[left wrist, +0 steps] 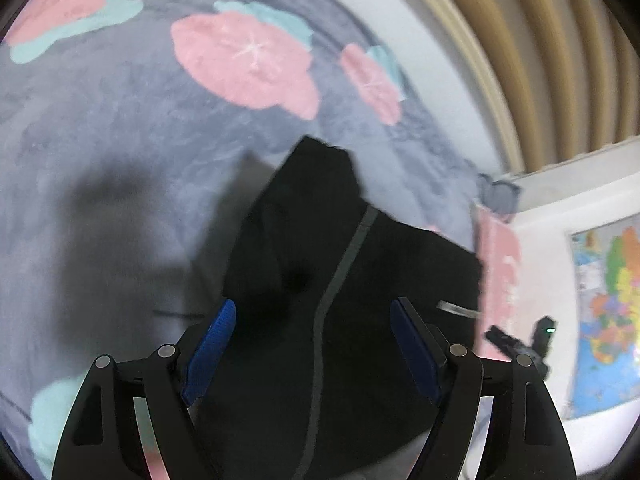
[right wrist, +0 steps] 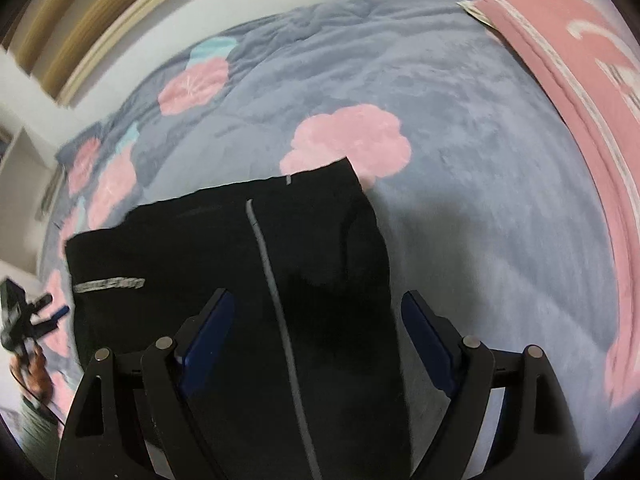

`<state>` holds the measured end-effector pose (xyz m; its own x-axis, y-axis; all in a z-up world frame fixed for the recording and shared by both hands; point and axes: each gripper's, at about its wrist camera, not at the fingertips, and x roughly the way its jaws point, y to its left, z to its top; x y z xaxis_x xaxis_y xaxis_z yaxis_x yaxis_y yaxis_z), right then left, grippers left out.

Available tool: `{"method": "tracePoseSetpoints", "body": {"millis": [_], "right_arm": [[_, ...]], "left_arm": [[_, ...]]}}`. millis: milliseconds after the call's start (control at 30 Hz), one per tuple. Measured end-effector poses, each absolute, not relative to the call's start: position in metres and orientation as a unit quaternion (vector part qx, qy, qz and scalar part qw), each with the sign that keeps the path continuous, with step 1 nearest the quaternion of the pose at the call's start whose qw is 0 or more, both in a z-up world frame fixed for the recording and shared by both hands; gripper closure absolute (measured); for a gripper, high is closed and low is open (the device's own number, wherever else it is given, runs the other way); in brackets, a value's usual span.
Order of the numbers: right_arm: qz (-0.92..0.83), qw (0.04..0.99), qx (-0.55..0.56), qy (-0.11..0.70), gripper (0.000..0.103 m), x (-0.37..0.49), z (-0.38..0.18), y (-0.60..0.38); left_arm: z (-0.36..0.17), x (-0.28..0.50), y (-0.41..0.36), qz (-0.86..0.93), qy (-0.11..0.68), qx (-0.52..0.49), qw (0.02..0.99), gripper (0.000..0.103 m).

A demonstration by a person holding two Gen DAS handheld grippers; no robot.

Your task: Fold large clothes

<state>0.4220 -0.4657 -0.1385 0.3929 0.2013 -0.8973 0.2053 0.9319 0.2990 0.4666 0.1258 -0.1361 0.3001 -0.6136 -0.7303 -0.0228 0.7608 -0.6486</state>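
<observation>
1. Spread across a bed, a grey-blue blanket (right wrist: 460, 128) with pink flower patches carries everything; a pink throw (right wrist: 592, 92) with white trim lies along its far right edge, ribbed tan panelling (left wrist: 560, 60) rises beyond the bed, and a coloured wall map (left wrist: 612, 300) shows in the left wrist view.

2. Lying flat near the blanket's near edge is the task's thing, a black garment (right wrist: 224, 264) with a grey stripe (right wrist: 276, 304) running its length. In the right wrist view its far hem is straight and its outline squared; in the left wrist view one end narrows to a raised, rumpled point.

3. My judgement: a fold looks already laid, and the work stands between folds. The next move calls for pinching an edge or corner at each side and carrying it over evenly, without dragging the layer below.

4. The left gripper (left wrist: 312, 320) hangs over the cloth, its blue pads (left wrist: 212, 352) spread wide and grasping nothing.

5. The right gripper (right wrist: 316, 312) is likewise released, straddling the stripe, empty.

6. A small silver label (right wrist: 110, 284) sits near the garment's left edge; its lettering is too blurred to read, as is the map's.
</observation>
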Motion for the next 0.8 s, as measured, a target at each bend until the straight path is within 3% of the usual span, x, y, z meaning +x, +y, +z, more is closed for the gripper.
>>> {"method": "tracePoseSetpoints", "body": {"millis": [333, 400, 433, 467, 500, 533, 633, 733, 800], "right_arm": [[0.046, 0.805, 0.169, 0.567, 0.017, 0.501, -0.198, -0.472], [0.067, 0.800, 0.186, 0.566, 0.056, 0.506, -0.205, -0.466], [0.064, 0.804, 0.183, 0.562, 0.063, 0.504, -0.203, -0.463], [0.051, 0.814, 0.171, 0.552, 0.064, 0.498, -0.197, -0.459], [0.041, 0.823, 0.163, 0.542, 0.067, 0.492, -0.190, -0.457], [0.031, 0.830, 0.158, 0.534, 0.068, 0.486, -0.182, -0.456], [-0.010, 0.854, 0.138, 0.501, 0.072, 0.470, -0.141, -0.461], [-0.031, 0.874, 0.129, 0.467, 0.077, 0.470, -0.100, -0.471], [-0.055, 0.885, 0.115, 0.447, 0.089, 0.478, -0.080, -0.471]], "left_arm": [[-0.194, 0.519, 0.128, -0.196, 0.590, -0.316, 0.717, 0.023], [-0.205, 0.522, 0.126, -0.197, 0.594, -0.337, 0.704, 0.023], [-0.207, 0.522, 0.124, -0.205, 0.587, -0.346, 0.703, 0.024], [-0.203, 0.518, 0.121, -0.211, 0.577, -0.344, 0.710, 0.029], [-0.196, 0.515, 0.117, -0.217, 0.564, -0.334, 0.724, 0.044], [-0.185, 0.511, 0.112, -0.217, 0.559, -0.307, 0.739, 0.066], [-0.156, 0.498, 0.109, -0.215, 0.537, -0.278, 0.767, 0.092], [-0.111, 0.491, 0.123, -0.234, 0.483, -0.318, 0.781, 0.093], [-0.091, 0.497, 0.125, -0.242, 0.459, -0.325, 0.790, 0.093]]}}
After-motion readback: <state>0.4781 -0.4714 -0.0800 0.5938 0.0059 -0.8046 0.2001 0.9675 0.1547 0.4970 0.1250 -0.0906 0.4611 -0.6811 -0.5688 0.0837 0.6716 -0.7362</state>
